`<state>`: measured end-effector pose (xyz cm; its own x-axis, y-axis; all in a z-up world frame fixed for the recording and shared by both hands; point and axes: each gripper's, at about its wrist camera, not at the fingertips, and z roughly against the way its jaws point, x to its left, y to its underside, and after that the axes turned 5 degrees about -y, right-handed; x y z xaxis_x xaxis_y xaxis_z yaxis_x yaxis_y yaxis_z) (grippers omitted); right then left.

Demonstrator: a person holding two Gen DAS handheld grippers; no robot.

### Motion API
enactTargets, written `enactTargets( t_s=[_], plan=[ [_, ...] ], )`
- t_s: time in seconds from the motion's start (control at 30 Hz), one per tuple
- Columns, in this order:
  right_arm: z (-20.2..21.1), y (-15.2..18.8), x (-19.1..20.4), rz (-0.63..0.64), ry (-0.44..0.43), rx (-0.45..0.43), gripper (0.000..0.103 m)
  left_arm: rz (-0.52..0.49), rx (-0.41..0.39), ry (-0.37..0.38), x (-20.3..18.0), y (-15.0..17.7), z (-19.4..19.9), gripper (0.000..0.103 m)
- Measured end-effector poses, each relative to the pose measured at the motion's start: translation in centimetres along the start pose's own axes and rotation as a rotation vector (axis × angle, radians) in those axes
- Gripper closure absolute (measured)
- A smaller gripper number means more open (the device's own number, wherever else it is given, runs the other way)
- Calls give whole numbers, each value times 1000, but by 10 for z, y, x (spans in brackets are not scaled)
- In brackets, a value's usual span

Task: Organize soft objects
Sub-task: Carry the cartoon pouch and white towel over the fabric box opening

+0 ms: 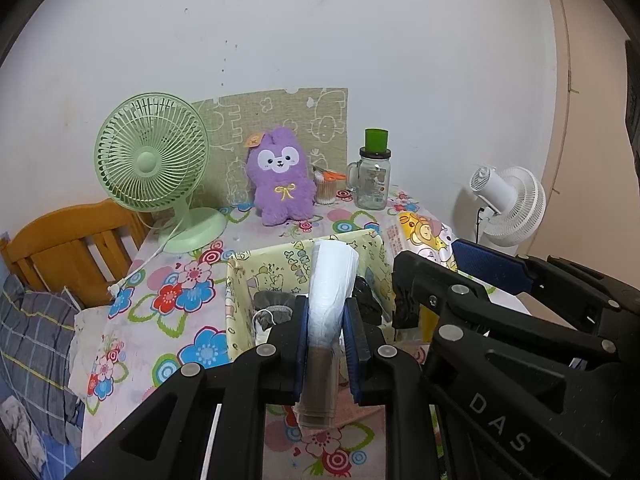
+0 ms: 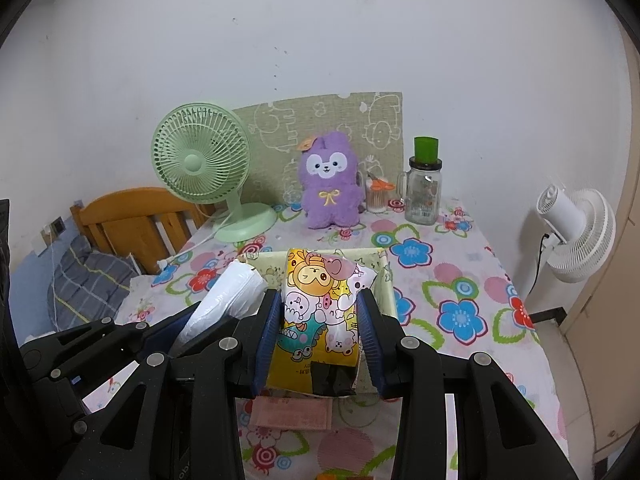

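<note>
My left gripper (image 1: 327, 312) is shut on a white roll of plastic bags (image 1: 332, 276) with a brown core, held tilted over a yellow patterned fabric box (image 1: 240, 280). Dark soft items (image 1: 272, 304) lie inside the box. My right gripper (image 2: 320, 320) is shut on a colourful cartoon tissue pack (image 2: 320, 304), held over the same box (image 2: 385, 280). The white roll (image 2: 228, 296) shows to its left. A purple plush toy (image 1: 280, 176) sits upright at the back of the table (image 2: 330, 180).
A green desk fan (image 1: 152, 160) stands back left, its cord trailing off the table. A glass jar with a green cup (image 1: 374, 176) and a cotton swab tub (image 1: 325, 190) stand back right. A white fan (image 2: 576, 232) is off the right edge, a wooden headboard (image 1: 72, 248) left. A pink cloth (image 2: 292, 412) lies in front.
</note>
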<state>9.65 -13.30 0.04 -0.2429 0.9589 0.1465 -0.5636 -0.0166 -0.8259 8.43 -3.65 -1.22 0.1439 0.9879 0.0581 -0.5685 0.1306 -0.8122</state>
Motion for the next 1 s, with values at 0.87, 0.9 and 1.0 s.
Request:
enactTargets(
  t_s=[0.87,0.9,1.0],
  plan=[
    [-62,-19,-8,4,17,59,61,9,64,-20,13,-17,-63,88],
    [-66,-20,-9,3,19,63,61,9,68,-22,14,-17,-65,88],
    [-74,-20,-12,2,21,74,61,10,78,-29,14,-18,-74,88]
  ],
)
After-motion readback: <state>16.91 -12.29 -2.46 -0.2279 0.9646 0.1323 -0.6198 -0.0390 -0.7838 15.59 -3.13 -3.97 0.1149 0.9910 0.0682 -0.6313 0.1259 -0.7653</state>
